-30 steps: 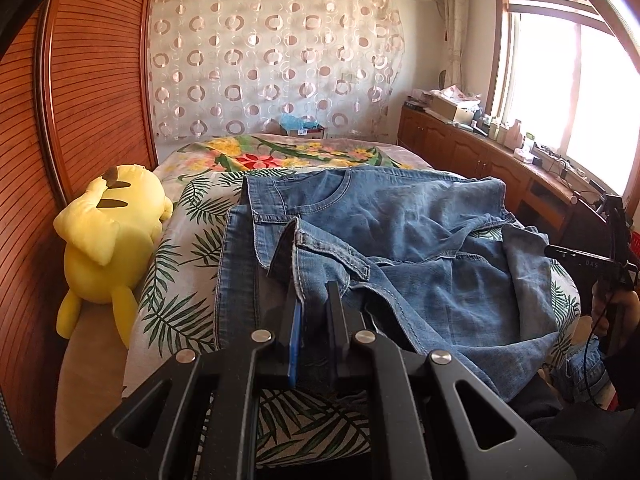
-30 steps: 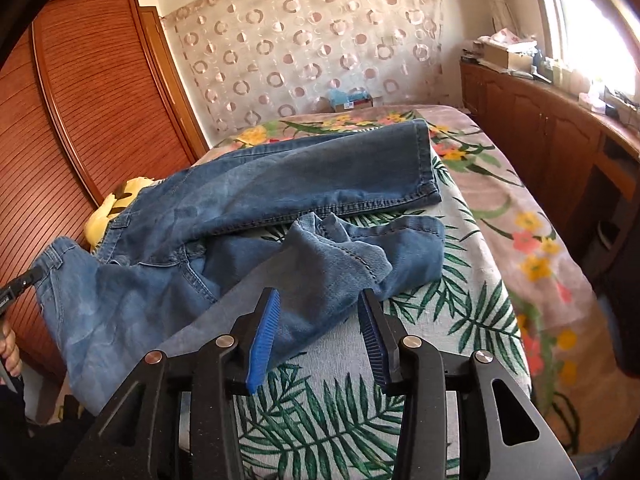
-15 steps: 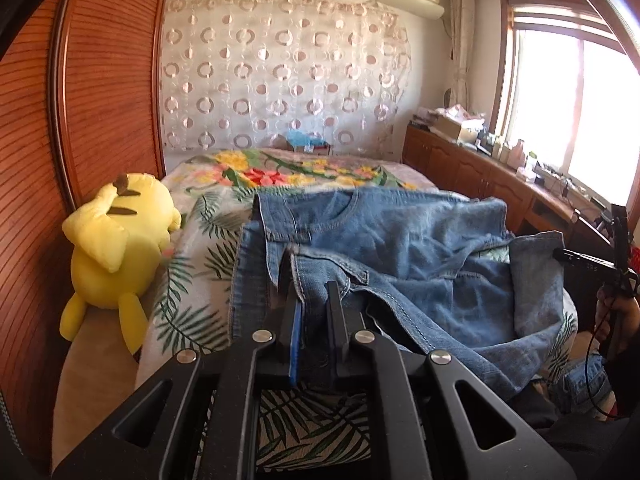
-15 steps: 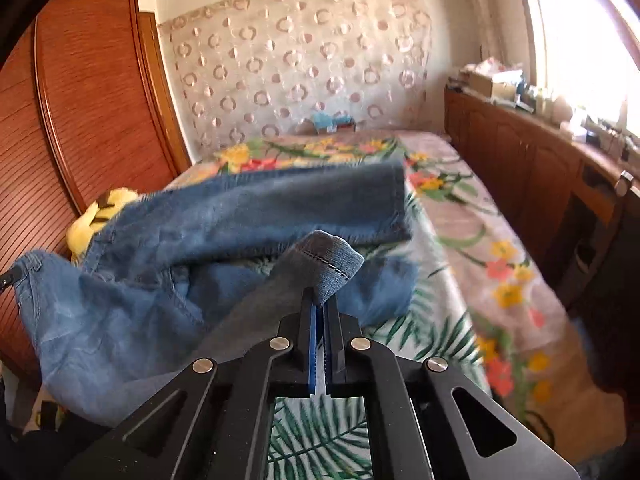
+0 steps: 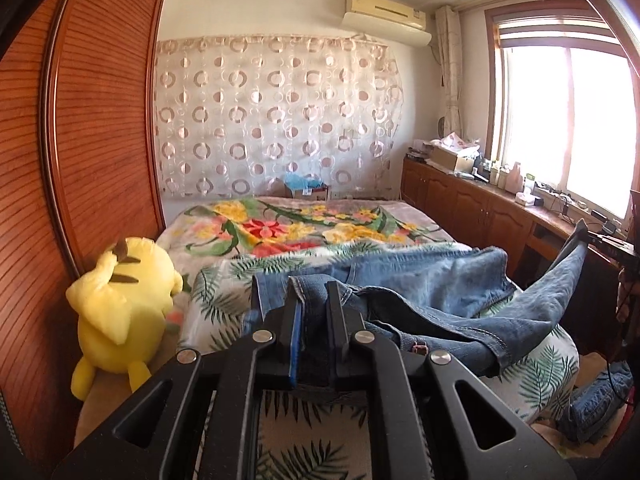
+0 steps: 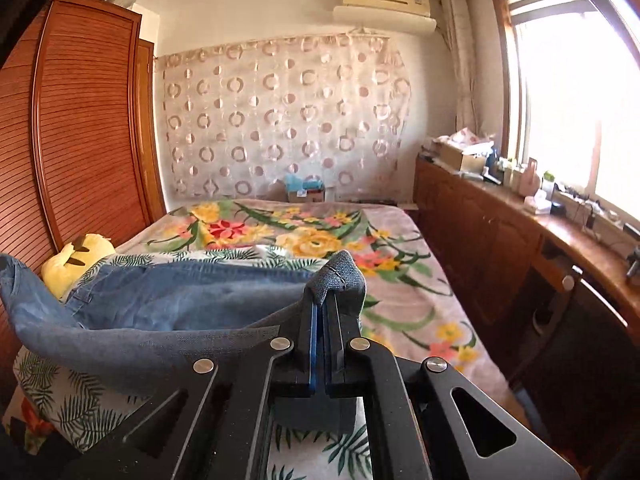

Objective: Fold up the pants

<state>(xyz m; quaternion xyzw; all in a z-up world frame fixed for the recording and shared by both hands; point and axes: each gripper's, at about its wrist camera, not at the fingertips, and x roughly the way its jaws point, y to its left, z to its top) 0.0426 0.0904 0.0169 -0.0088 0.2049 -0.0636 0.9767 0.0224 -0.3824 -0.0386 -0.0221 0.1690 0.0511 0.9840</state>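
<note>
Blue denim pants point(image 5: 420, 280) lie across the near part of the bed point(image 5: 320, 228). My left gripper point(image 5: 314, 292) is shut on the waistband end of the pants. My right gripper point(image 6: 325, 300) is shut on a leg hem of the pants point(image 6: 180, 300) and holds it raised above the bed. In the left wrist view the raised leg point(image 5: 556, 292) stretches up to the right gripper at the far right edge. The other leg sags off the bed's near right corner point(image 5: 596, 404).
A yellow plush toy point(image 5: 120, 316) sits at the bed's left edge beside a wooden wardrobe point(image 5: 80, 160). A long wooden cabinet point(image 6: 520, 264) with clutter runs along the right wall under the window. A small box point(image 5: 306, 190) stands at the bed's far end.
My right gripper shut on the leg hem and lifted it. Both grippers rose and pulled back, dragging the pants toward the near end of the bed and stretching them.
</note>
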